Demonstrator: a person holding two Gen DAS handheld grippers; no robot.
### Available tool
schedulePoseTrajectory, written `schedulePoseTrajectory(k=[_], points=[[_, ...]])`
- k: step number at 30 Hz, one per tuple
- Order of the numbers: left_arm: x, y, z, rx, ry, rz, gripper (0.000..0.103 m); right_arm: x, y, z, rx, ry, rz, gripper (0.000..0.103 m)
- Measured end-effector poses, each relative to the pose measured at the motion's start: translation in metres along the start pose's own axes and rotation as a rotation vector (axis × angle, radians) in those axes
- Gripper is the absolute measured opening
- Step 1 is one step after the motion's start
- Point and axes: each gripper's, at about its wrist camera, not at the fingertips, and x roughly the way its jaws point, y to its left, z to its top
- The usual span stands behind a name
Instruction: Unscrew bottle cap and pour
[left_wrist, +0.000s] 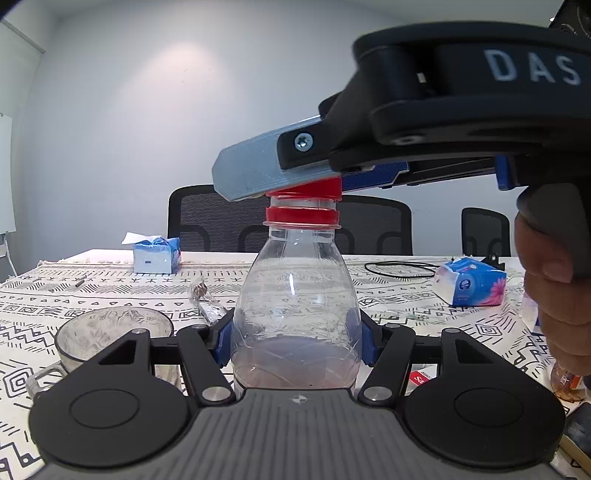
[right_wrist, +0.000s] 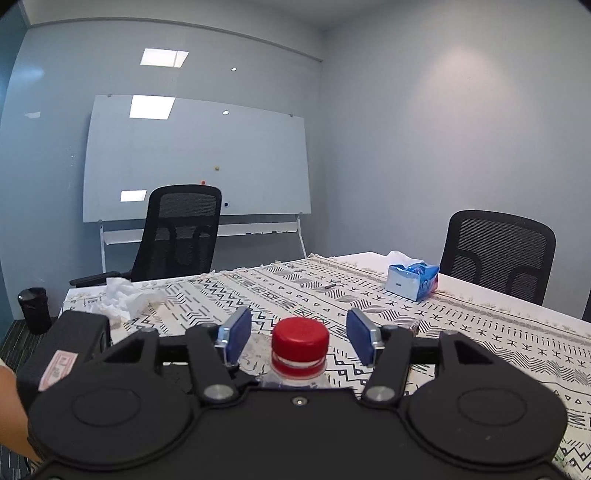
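The clear plastic bottle (left_wrist: 295, 306) stands upright at the centre of the left wrist view, on the patterned tablecloth (left_wrist: 388, 295), with a shallow layer of pinkish liquid at its bottom. The left gripper (left_wrist: 296, 341) is clamped on the lower body, its blue pads (left_wrist: 222, 343) pressed into both sides.

The red cap (right_wrist: 300, 338) sits at lower centre of the right wrist view, looking lifted from the red collar ring (left_wrist: 301, 215) with bare thread showing between them, so it is judged partly unscrewed. The right gripper (right_wrist: 297, 338) straddles the cap with its blue fingers (right_wrist: 238, 334) spread wide, well clear on both sides; it grips nothing. In the left wrist view its grey-blue finger lies across the cap from the upper right.

To do this step well, the right gripper should close squarely on the cap's ribbed side, level with it, then turn about the bottle's own axis while the left one holds firm. Squeezing the thin wall too hard could buckle it.

The glass mug (left_wrist: 110, 339) at lower left, just beside the left gripper, looks like the pour target. A blue tissue box (left_wrist: 157, 254) sits further back.
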Motion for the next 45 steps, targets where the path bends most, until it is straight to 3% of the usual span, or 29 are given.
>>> schedulePoseTrajectory(k=[7,10,12,14,22,26,29,34,38,45], points=[[0.000,-0.001,0.000,0.000,0.002,0.000,0.059,-0.010,0.002,-0.005,0.021,-0.019,-0.017,0.065],[0.000,-0.001,0.000,-0.002,0.001,0.001,0.060,-0.007,0.008,-0.005,0.016,-0.023,-0.019,0.057],[-0.001,-0.002,0.000,-0.001,0.001,0.003,0.060,-0.005,0.010,-0.004,0.017,-0.022,-0.021,0.042],[-0.001,-0.002,0.000,-0.001,0.001,0.004,0.060,-0.005,0.012,-0.003,0.018,-0.025,-0.041,0.035],[0.001,-0.002,0.000,0.000,0.003,0.004,0.060,-0.017,0.003,0.003,0.075,-0.078,-0.057,0.034],[0.000,-0.002,0.000,0.001,0.003,0.002,0.060,-0.033,-0.005,0.001,0.121,-0.087,-0.107,0.034],[0.000,-0.002,0.001,0.001,0.004,0.003,0.060,-0.043,-0.015,-0.011,0.192,-0.049,-0.194,0.034],[-0.001,-0.003,0.001,0.001,0.004,-0.001,0.060,-0.045,-0.031,-0.050,0.332,0.137,-0.347,0.034],[-0.003,-0.004,0.002,0.011,0.008,-0.010,0.060,-0.031,-0.028,-0.076,0.355,0.252,-0.398,0.034],[-0.008,-0.005,0.005,0.013,0.030,-0.008,0.071,-0.008,-0.025,-0.111,0.377,0.401,-0.451,0.036]])
